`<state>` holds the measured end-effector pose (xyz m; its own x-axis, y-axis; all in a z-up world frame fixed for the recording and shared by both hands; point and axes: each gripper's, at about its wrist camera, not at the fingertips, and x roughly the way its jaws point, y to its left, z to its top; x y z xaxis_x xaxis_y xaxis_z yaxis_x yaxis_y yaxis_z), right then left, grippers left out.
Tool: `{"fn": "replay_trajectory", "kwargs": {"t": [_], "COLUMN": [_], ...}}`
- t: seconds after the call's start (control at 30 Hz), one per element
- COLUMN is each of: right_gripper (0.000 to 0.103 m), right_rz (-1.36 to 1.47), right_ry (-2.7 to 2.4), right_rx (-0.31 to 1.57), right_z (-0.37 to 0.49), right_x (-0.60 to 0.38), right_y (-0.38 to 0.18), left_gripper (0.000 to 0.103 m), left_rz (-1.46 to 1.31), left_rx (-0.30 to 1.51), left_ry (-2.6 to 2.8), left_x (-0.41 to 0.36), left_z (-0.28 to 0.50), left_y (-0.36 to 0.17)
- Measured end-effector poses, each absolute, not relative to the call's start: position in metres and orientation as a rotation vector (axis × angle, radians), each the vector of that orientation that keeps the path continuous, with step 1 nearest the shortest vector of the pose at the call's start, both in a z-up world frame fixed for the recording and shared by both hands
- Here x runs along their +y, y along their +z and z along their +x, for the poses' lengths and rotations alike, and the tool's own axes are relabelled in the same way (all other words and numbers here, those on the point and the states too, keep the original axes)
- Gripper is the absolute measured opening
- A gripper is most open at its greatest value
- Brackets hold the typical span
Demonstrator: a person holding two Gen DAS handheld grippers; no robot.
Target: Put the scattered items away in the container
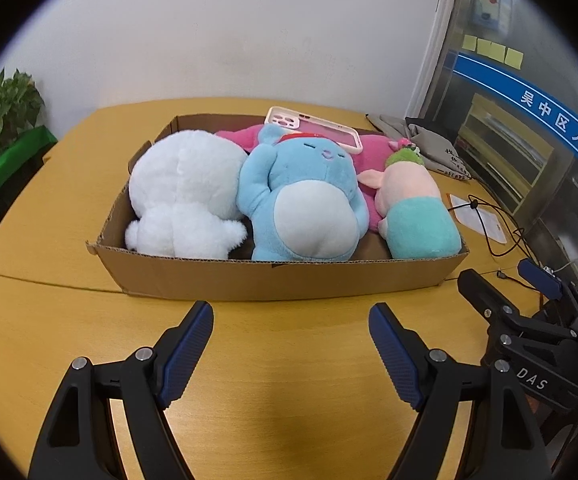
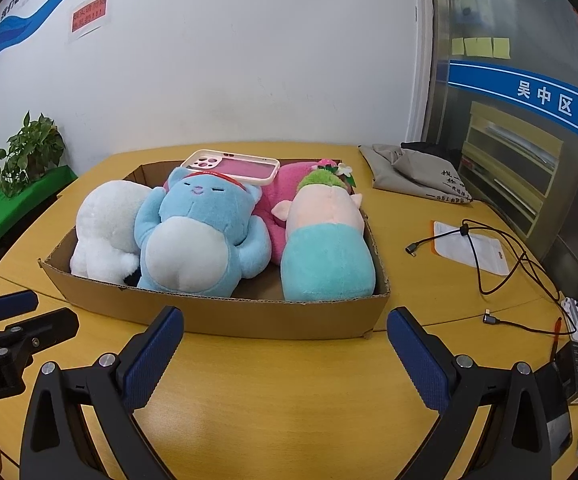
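Here, both tools [image 1: 291, 350] [image 2: 285, 354] spread wide, near box rim [image 1: 273, 280] [image 2: 217, 314].

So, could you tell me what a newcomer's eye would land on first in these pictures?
Probably the cardboard box in the middle of the yellow table, packed with plush toys: a white one at its left, a blue one in the centre, and a pink-and-teal one at its right. A pink phone case lies on top at the back. Both tongs, left and right, are open and empty in front of the box.
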<state>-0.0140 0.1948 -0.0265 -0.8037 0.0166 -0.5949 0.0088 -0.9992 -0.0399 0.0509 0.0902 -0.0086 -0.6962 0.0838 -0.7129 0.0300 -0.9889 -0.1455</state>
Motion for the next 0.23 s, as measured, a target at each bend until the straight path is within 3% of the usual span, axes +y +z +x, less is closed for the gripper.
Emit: {"fn": "replay_trajectory", "kwargs": {"t": [0.23], "right_gripper": [0.103], "right_rz": [-0.992], "right_ry": [2.980], "right_rx": [-0.076], "right_z": [-0.0135], "right_x": [0.1924], "right_y": [-0.0279], "left_gripper": [0.080], "left_rz": [-1.201], "left_rx": [-0.194], "left_ry": [2.873], "left_x": [0.0934], "left_z": [0.0523], "left_y": [-0.0054]}}
